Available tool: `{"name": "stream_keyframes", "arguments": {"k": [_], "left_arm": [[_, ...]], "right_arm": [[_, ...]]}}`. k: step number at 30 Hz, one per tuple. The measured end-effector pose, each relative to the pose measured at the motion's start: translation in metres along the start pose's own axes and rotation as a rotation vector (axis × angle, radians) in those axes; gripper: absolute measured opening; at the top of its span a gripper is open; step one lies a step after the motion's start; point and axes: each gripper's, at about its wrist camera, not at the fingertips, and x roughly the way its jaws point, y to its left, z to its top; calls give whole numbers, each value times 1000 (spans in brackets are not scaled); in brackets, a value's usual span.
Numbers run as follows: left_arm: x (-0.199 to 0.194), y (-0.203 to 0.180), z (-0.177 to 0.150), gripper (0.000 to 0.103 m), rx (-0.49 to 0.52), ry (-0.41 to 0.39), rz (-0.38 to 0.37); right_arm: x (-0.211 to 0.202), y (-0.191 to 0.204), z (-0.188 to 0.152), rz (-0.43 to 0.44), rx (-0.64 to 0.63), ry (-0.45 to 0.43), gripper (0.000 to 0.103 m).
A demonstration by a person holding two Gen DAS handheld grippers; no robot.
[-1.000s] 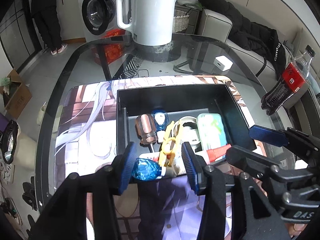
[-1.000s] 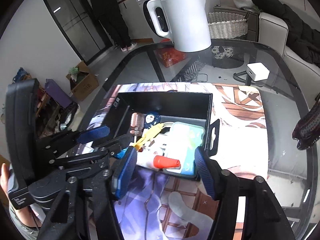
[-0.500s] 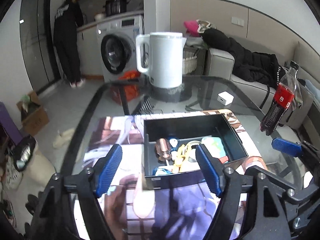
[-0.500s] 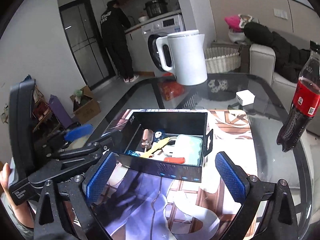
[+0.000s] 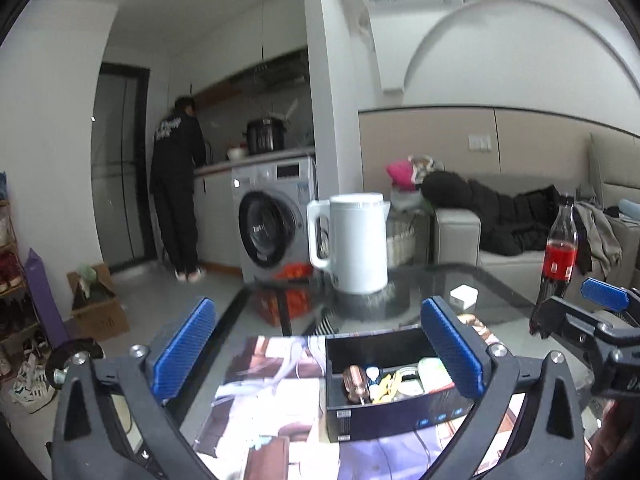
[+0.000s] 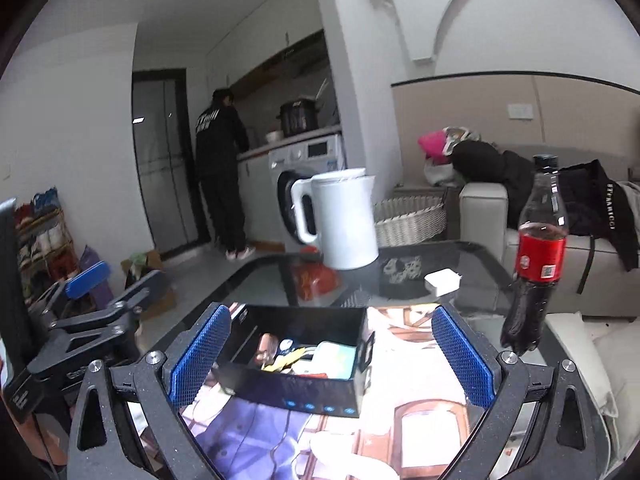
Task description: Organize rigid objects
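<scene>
Box (image 5: 394,416) lies long axis crosswise; copper handle (image 5: 354,378) inside points away.

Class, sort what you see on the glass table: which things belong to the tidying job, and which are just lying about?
Part of the job:
- black box
- small items inside it

Lying about:
- white kettle
- cola bottle
- white charger
- printed mat

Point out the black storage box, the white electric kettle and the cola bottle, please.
black storage box (image 6: 304,394): right wrist view, near front wall.
white electric kettle (image 6: 348,220): right wrist view, middle of body.
cola bottle (image 6: 540,256): right wrist view, red label.
</scene>
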Motion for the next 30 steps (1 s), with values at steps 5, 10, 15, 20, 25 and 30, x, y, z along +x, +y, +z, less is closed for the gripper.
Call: {"name": "stream_keyframes", "arguments": {"k": [5,10,15,20,25,30], "left_arm": [[-3,11,3,103,-61,-16,-12],[-3,9,0,103,-75,-3,3],[1,4,-3,103,-60,28,-26],[3,9,-4,103,-97,42,-25],[4,7,-6,103,-94,51,-30],[4,6,-6,103,-84,48,-26]], "right_arm": [[-20,4,7,-12,-20,-109,102],[-19,11,8,-2,-43,-84,102],[-16,9,4,0,-33,-66,102],[-15,8,3,-1,-28,-57,102],[-13,10,3,3,-31,-47,102],[-13,10,2,2,-30,-50,102]]}}
